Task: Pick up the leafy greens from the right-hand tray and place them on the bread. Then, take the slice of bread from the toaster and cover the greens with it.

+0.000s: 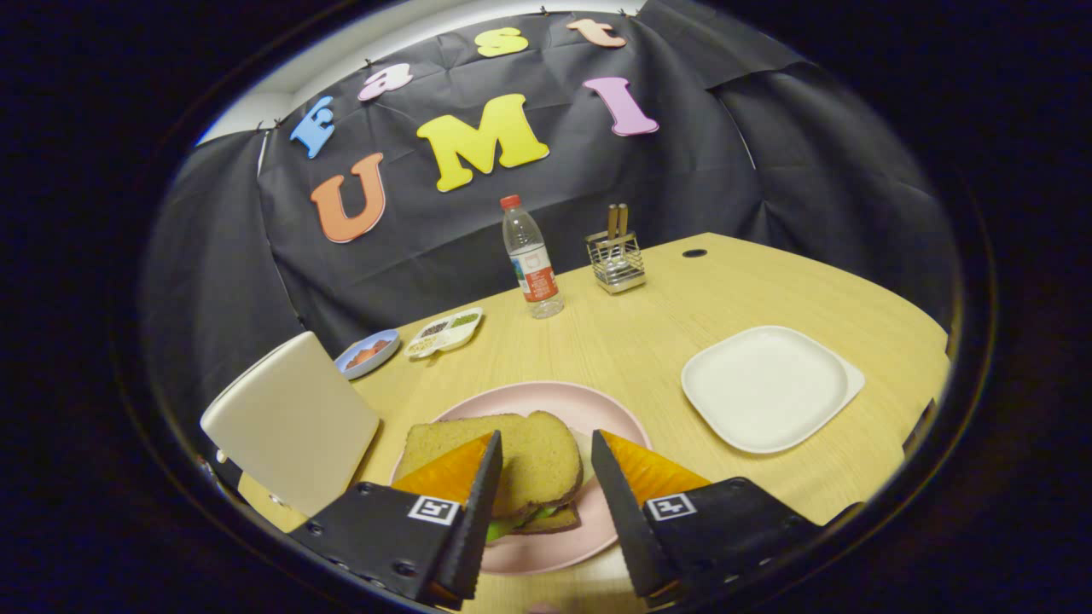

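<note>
Top slice of bread (520, 456): brown, coarse-crumbed, round-shouldered, lying on a sliver of leafy greens (512, 524) and a lower slice (550, 520) whose edges show beneath it. The stack sits on the near-left part of a round, smooth pink plate (597, 409). Gripper (546, 512): fingers spread wide with serrated inner edges, one on each side of the stack, gripping nothing; whether either finger touches the bread cannot be told. Table (640, 341): pale wood grain. Left of the plate, a toaster (290, 422) with a flat, matte cream side. Right of the plate, an empty square white tray (768, 388) with rounded corners. Beyond the plate, a small blue dish (367, 352), a divided white condiment dish (444, 331), a clear plastic bottle (531, 260) with a red cap, and a wire caddy (616, 260).
</note>
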`<state>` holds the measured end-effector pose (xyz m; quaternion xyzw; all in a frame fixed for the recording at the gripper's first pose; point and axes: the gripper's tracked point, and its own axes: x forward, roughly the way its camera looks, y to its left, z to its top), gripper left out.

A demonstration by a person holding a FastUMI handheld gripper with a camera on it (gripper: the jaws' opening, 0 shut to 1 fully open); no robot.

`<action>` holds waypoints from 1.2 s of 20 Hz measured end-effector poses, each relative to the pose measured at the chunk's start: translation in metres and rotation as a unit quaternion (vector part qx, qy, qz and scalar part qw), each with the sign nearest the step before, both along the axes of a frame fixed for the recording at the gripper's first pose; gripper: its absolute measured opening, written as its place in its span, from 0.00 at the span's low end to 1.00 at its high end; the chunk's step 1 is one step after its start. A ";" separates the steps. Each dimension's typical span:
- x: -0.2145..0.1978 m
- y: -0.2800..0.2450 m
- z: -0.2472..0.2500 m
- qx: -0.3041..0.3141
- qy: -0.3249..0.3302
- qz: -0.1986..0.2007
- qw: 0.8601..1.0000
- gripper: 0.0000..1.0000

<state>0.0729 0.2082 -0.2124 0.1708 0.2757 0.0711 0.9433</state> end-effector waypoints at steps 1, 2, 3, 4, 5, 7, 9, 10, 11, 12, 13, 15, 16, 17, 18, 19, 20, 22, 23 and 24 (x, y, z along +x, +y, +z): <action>-0.001 -0.003 0.007 -0.004 -0.011 0.002 1.000 0.72; 0.000 -0.008 0.016 -0.011 -0.026 0.000 1.000 0.78; -0.001 -0.016 0.027 -0.021 -0.046 -0.004 0.999 0.86; 0.000 -0.024 0.039 -0.036 -0.067 -0.008 0.997 0.88; -0.002 -0.031 0.051 -0.049 -0.088 -0.010 0.995 0.92; -0.004 -0.046 0.074 -0.075 -0.127 -0.013 0.989 0.95; -0.007 -0.061 0.099 -0.099 -0.164 -0.015 0.981 0.96; -0.008 -0.069 0.114 -0.111 -0.185 -0.018 0.976 0.96; -0.011 -0.076 0.129 -0.121 -0.205 -0.021 0.971 0.95; -0.014 -0.082 0.143 -0.126 -0.221 -0.022 0.967 0.95; -0.018 -0.087 0.154 -0.126 -0.234 -0.022 0.964 0.95; -0.025 -0.095 0.176 -0.126 -0.252 -0.021 0.959 0.95; -0.030 -0.101 0.184 -0.129 -0.260 -0.021 0.957 0.95; -0.034 -0.106 0.191 -0.132 -0.266 -0.021 0.955 0.95; -0.038 -0.111 0.197 -0.135 -0.272 -0.020 0.952 0.95; -0.043 -0.114 0.201 -0.138 -0.276 -0.018 0.951 0.95; -0.047 -0.118 0.204 -0.138 -0.276 -0.017 0.951 0.95; -0.059 -0.125 0.209 -0.130 -0.276 -0.017 0.952 0.95; -0.064 -0.129 0.213 -0.122 -0.276 -0.019 0.953 0.95; -0.067 -0.132 0.218 -0.118 -0.277 -0.021 0.953 0.95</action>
